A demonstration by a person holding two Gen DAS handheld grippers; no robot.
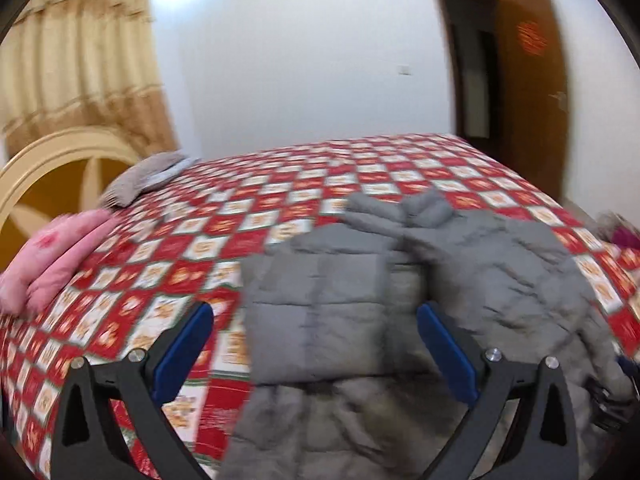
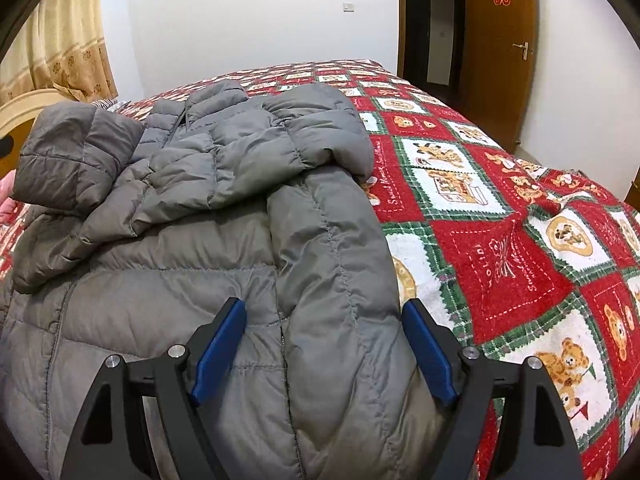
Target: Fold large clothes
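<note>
A bed [image 2: 500, 240] is covered by a red, white and green bear-print quilt [image 2: 472, 184], its stitched lettering too small to be read. A grey quilted puffer jacket [image 2: 224, 208] is spread on it, sleeves folded inward. The left gripper [image 1: 316, 320] and right gripper [image 2: 324, 320] are held wide open, with nothing gripped.

A wide bed [image 2: 500, 248] covered by a red, white and green checked quilt with teddy-bear squares carries a grey quilted puffer jacket [image 2: 224, 216] spread flat, pink padded bedding [image 1: 52, 256] and a folded grey knitted cloth [image 1: 140, 176] near its headboard.
</note>
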